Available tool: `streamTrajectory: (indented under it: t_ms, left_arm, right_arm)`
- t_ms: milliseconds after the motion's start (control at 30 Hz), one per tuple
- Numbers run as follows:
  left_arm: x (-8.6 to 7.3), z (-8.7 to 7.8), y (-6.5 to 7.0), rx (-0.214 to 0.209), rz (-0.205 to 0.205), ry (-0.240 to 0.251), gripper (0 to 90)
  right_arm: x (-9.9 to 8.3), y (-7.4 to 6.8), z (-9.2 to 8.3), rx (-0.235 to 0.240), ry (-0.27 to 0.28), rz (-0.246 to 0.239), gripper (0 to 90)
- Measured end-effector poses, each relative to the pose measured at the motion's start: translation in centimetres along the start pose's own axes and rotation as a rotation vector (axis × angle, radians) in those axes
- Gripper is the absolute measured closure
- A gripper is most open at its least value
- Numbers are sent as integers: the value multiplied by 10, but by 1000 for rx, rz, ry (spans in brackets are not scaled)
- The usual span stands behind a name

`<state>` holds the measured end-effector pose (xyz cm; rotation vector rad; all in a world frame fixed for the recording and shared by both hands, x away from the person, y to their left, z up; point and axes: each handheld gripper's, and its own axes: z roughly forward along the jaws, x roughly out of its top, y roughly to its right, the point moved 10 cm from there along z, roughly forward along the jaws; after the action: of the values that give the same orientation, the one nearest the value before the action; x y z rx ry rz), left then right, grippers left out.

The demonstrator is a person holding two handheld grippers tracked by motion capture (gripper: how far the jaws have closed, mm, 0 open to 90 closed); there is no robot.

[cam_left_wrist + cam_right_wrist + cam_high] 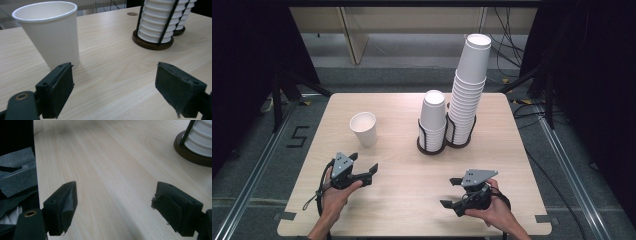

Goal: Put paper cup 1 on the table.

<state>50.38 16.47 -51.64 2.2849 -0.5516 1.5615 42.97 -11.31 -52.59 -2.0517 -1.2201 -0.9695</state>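
A single white paper cup stands upright on the left half of the wooden table. My left gripper, held in a hand at the front left, is open and points toward the table's middle, a short way in front of the cup. In the left gripper view the cup stands just beyond the left jaw, and the left gripper has nothing between its jaws. At the front right my right gripper is open and empty; in its own view the right gripper has bare tabletop between its jaws.
Two stacks of upside-down white cups stand in black wire holders at the back middle: a shorter stack and a much taller one to its right. The shorter stack's holder lies ahead of the left gripper. Dark floor surrounds the table.
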Motion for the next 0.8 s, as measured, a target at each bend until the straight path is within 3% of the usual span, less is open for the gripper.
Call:
streamTrajectory:
  t_ms: [333, 433, 533, 667, 800]
  left_arm:
    - [-7, -14, 26, -53, 13, 9, 146]
    - [-14, -16, 35, -56, 21, -6, 146]
    - [-22, -16, 48, -87, 19, -18, 145]
    - [-27, -19, 66, -129, 50, -28, 145]
    - [-28, -24, 75, -146, 65, -30, 145]
  right_arm:
    - [-2, 1, 1, -8, -4, 17, 199]
    - [-1, 3, 0, -11, 6, 16, 203]
    - [1, 6, -2, -24, 20, 28, 202]
    - [1, 10, -5, -37, 24, 39, 203]
    - [0, 13, -6, -53, 25, 53, 202]
